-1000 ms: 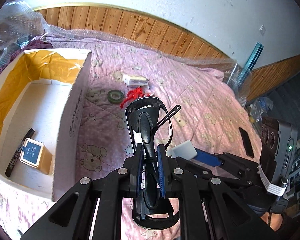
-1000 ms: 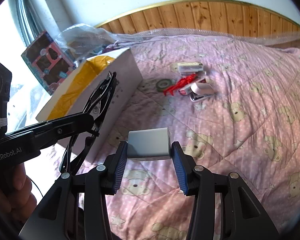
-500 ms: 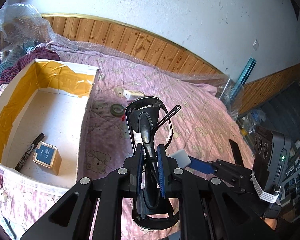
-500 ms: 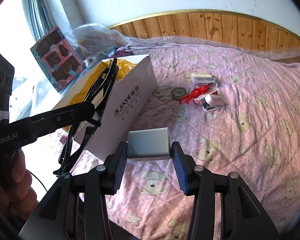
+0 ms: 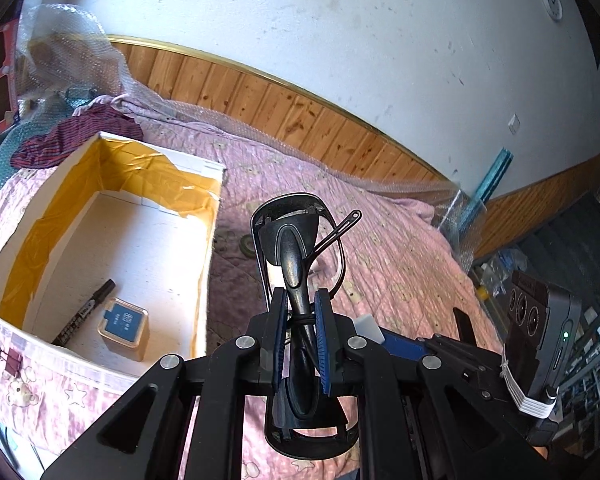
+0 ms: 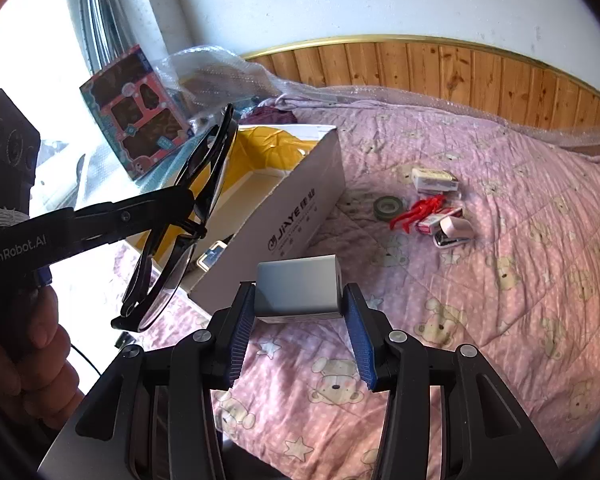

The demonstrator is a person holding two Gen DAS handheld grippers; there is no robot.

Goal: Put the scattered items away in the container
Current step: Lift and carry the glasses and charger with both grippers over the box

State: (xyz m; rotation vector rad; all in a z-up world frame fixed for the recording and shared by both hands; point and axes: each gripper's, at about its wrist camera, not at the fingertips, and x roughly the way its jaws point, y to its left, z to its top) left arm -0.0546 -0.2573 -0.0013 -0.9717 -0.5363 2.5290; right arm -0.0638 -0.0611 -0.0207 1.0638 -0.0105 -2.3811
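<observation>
The box is holding a marker and a small case; the left tool is pinching folded black glasses, the right tool a grey block.

Bright daylight; window glare blown out; fisheye edges warped, vignetted.
</observation>
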